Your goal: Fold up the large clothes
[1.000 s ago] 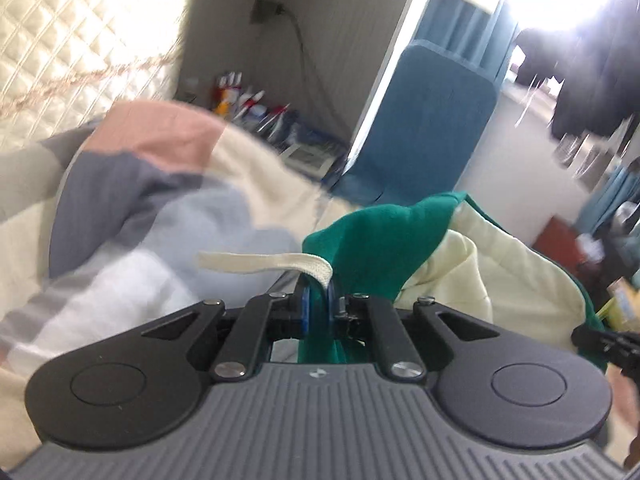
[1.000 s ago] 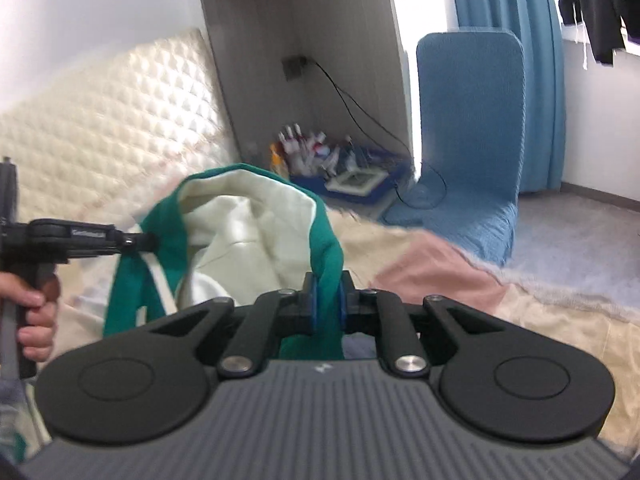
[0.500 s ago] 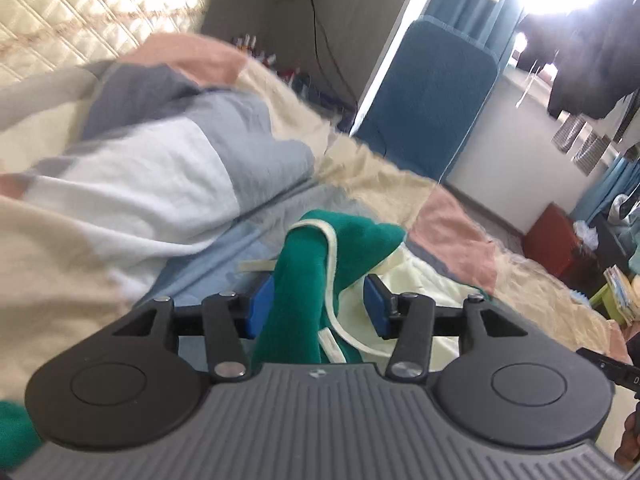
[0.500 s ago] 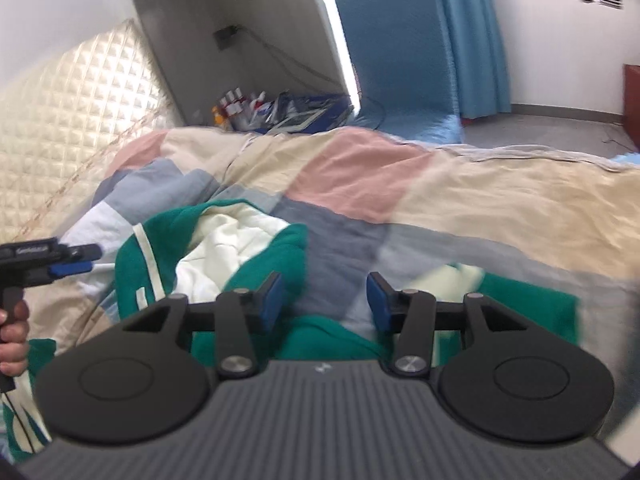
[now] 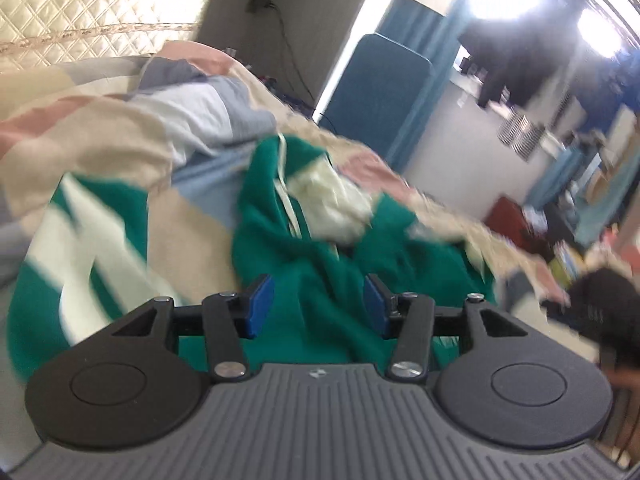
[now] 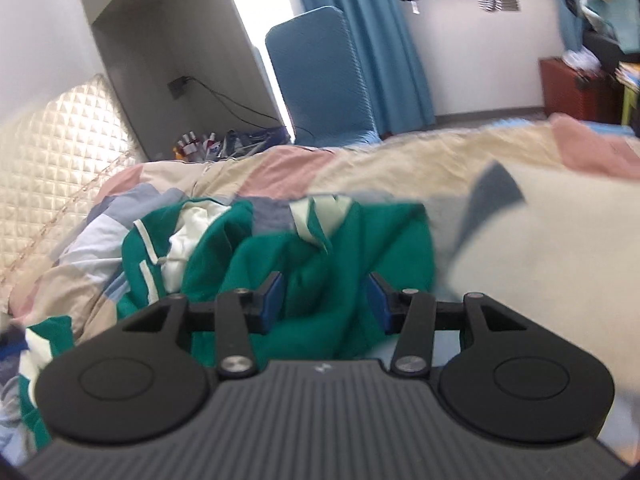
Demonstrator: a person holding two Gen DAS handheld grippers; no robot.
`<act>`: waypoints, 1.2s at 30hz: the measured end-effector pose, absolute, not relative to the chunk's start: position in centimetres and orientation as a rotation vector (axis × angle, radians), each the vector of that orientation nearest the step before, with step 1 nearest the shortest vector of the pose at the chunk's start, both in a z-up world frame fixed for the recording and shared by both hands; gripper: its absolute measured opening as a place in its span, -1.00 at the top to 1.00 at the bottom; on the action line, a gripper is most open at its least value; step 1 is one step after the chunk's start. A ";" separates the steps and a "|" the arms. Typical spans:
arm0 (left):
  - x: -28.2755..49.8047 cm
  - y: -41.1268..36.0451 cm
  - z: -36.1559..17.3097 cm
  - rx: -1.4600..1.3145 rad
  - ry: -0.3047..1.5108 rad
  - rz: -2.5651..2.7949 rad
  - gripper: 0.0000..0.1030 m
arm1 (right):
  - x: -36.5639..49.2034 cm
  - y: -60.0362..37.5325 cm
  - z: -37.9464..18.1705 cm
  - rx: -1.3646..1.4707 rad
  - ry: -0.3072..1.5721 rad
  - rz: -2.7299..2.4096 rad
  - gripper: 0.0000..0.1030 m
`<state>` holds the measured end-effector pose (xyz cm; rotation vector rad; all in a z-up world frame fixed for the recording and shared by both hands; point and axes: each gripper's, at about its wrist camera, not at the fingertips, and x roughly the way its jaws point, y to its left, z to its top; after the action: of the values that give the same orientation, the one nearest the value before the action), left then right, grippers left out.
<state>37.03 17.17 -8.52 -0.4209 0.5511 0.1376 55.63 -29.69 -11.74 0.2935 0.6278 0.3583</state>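
The crumpled green-and-cream hooded sweatshirt (image 5: 328, 248) lies on the patchwork-quilted bed (image 6: 400, 168). Both the left claw (image 5: 316, 306) and right claw (image 6: 326, 300) stand spread, green cloth between their blue pads unpinched.

Hoodie (image 6: 320, 256) crumpled on the quilt (image 6: 400, 164), chair (image 6: 320, 80) behind (headboard (image 6: 52, 168) left)

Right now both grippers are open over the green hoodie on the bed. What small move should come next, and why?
Probably bring the left gripper forward and close it on an edge of the green hoodie. The hoodie lies crumpled on the patchwork quilt, with its cream lining showing, and neither it nor the right gripper grips cloth. It seems to need spreading flat before any fold.
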 end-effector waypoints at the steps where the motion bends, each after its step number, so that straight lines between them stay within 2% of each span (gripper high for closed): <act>1: 35.3 16.0 -9.1 -0.403 0.560 0.133 -0.08 | 55.0 -30.0 -12.1 0.304 0.633 0.351 0.06; 5: 31.4 13.0 -11.9 -0.401 0.603 0.097 -0.08 | 54.1 -31.1 -13.8 0.337 0.658 0.324 0.05; 8: 30.3 11.5 -14.3 -0.421 0.630 0.101 -0.08 | 55.2 -31.5 -15.5 0.372 0.684 0.309 -0.31; 19: 33.1 11.0 -19.5 -0.368 0.681 0.140 -0.08 | 62.6 -30.3 -23.6 0.489 0.692 0.295 -0.29; 22: 33.8 12.4 -20.1 -0.429 0.700 0.130 -0.08 | 64.0 -29.7 -24.2 0.503 0.656 0.299 -0.10; 24: 33.9 12.6 -20.3 -0.429 0.700 0.125 -0.09 | 64.8 -29.4 -24.2 0.505 0.648 0.297 0.28; 26: 33.9 12.5 -20.3 -0.430 0.696 0.123 -0.09 | 64.7 -28.8 -23.7 0.465 0.619 0.290 0.55; 29: 33.9 12.6 -20.4 -0.432 0.691 0.118 -0.09 | 63.5 -27.7 -22.0 0.367 0.580 0.269 0.64; 36: 32.5 13.1 -19.8 -0.463 0.655 0.127 -0.08 | 58.2 -30.0 -16.0 0.250 0.472 0.174 0.69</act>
<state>32.50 13.13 -19.79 -0.4631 0.6546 0.1272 58.24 -29.96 -16.04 0.2497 0.4715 0.1736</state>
